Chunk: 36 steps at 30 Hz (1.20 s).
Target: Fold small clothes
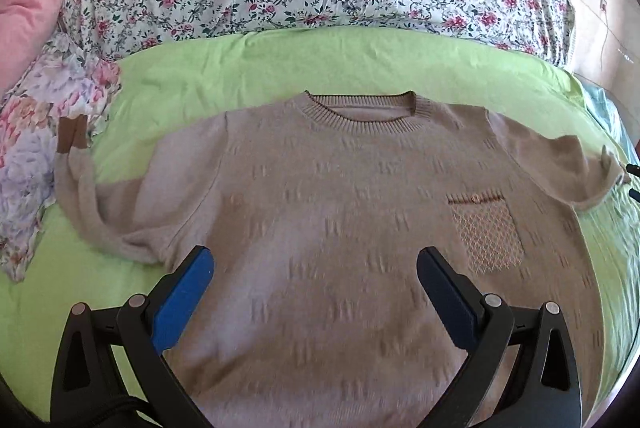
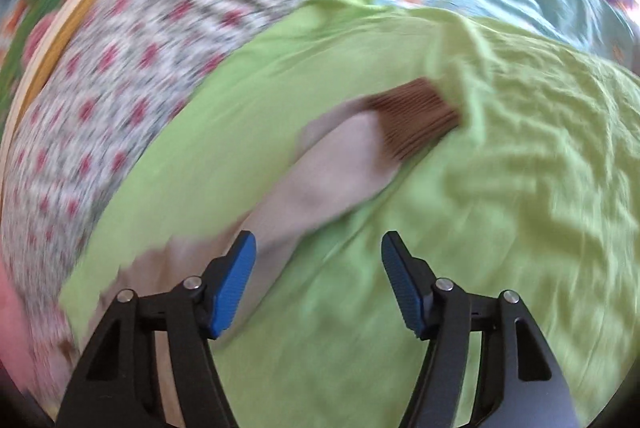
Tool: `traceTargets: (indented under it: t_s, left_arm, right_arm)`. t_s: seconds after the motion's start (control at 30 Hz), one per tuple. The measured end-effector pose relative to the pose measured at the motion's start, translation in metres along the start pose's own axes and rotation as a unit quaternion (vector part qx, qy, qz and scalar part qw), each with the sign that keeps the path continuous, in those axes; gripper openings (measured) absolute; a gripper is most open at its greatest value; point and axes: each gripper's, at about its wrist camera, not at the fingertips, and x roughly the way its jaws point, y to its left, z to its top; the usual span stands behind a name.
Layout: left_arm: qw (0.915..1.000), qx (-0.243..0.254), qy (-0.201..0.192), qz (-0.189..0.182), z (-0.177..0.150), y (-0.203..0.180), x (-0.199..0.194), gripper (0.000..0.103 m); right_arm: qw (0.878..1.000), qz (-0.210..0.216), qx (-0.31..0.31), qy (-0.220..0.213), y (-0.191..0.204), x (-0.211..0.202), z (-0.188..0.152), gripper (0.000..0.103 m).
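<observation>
Left wrist: left tongs [image 1: 314, 266] wide open, empty, over sweater [image 1: 320, 212]; right tongs [image 2: 318, 252] open, empty, sleeve [image 2: 320, 180] ahead-left.

The left gripper [image 1: 314, 258] is hovering with its jaws spread wide, its blue-padded fingers [image 1: 182, 302] gripping nothing. The right gripper [image 2: 318, 244] is likewise standing wide apart, nothing pinched between its blue pads [image 2: 234, 288], and its view is smeared with blur. Its tips are also peeking in at the far right edge of the left wrist view.
</observation>
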Motion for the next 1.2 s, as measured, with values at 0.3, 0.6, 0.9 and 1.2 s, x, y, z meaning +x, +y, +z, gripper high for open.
traceTargets:
  t_s: [0.3,0.6,0.9,1.2]
  left_arm:
    - [0.9997,-0.004,0.024,0.006,0.005,-0.002,0.043,0.102]
    - [0.9995,-0.020,0.023,-0.010,-0.007,0.010,0.039,0.102]
    - [0.9979,-0.049,0.015,-0.039,-0.023,0.047,0.013,0.102]
    - [0.9958,-0.060,0.017,-0.067,-0.035,0.083,0.007,0.102]
  right_arm:
    - [0.998,-0.006,0.062,0.002,-0.033,0.048,0.040,0.009]
    - [0.989,0.116,-0.087,-0.012,0.093,-0.007,0.002,0.008]
    - [0.916,0.302,-0.225,0.135,0.280,0.010,-0.146,0.008]
    - [0.848,0.358,-0.272,0.280,0.390,0.078,-0.293,0.008]
